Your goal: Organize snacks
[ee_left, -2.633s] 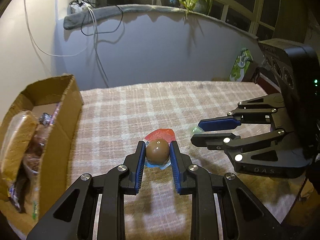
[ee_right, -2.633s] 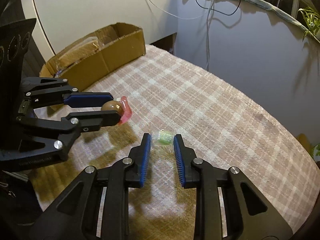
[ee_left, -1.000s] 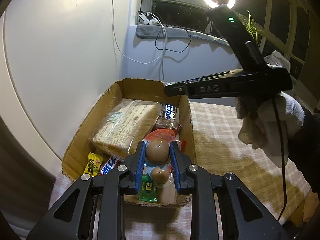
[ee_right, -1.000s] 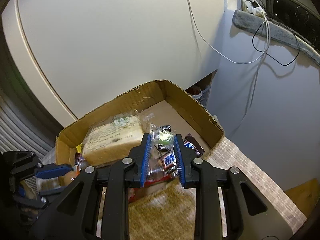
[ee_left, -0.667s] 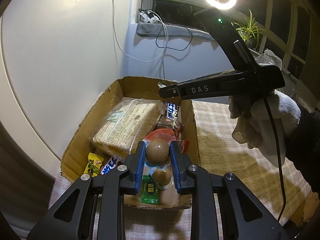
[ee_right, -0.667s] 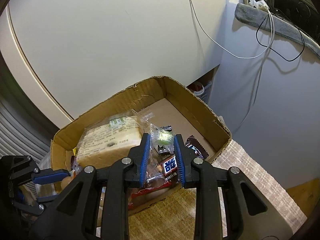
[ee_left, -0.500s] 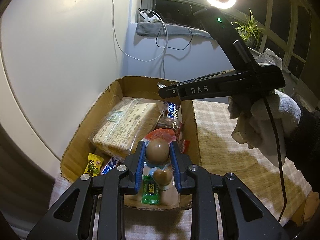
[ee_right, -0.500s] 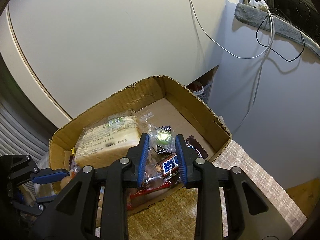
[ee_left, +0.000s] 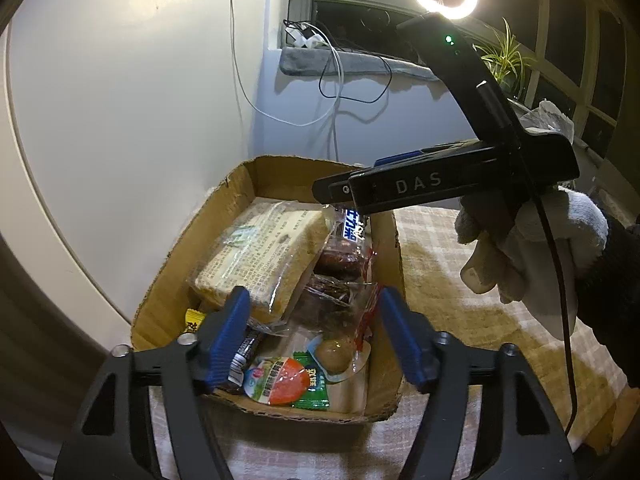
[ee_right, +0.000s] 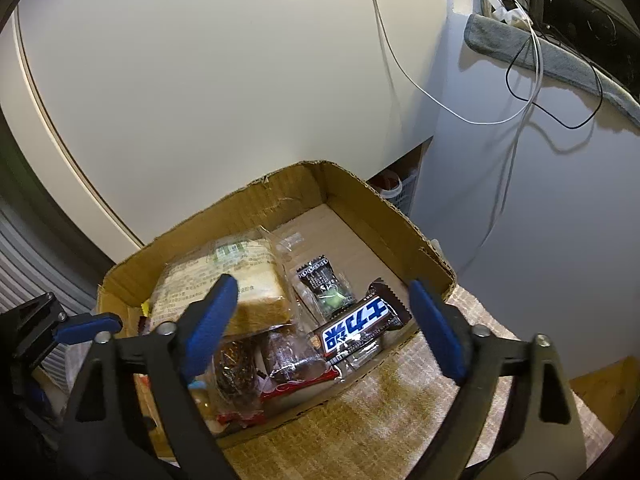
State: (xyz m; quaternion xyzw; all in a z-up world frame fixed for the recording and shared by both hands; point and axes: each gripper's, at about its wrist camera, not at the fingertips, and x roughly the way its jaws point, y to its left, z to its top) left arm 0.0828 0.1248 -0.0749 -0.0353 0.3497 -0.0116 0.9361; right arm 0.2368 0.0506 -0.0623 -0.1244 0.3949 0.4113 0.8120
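Hovering over one cardboard box (ee_left: 384, 240) on the checked tablecloth (ee_left: 460, 304), left gripper (ee_left: 316, 332) and right gripper (ee_right: 324, 320) both gape wide, empty; left view alone shows two braised-egg packs (ee_left: 334, 356), right view alone one small dark candy (ee_right: 324, 284); one bread loaf (ee_right: 240, 284) beyond.

Both tools — left (ee_left: 314, 334) (right (ee_right: 340, 320) too) — agape, empty.

The open brown corrugated-cardboard box (ee_right: 404, 220) looked matt, its cut edges rough. The clear-wrapped sliced bread loaf (ee_left: 260, 248) and dark blue-lettered chocolate bar (ee_right: 360, 326) wore glossy plastic film. The beige checked tablecloth (ee_left: 452, 304) looked coarsely woven.
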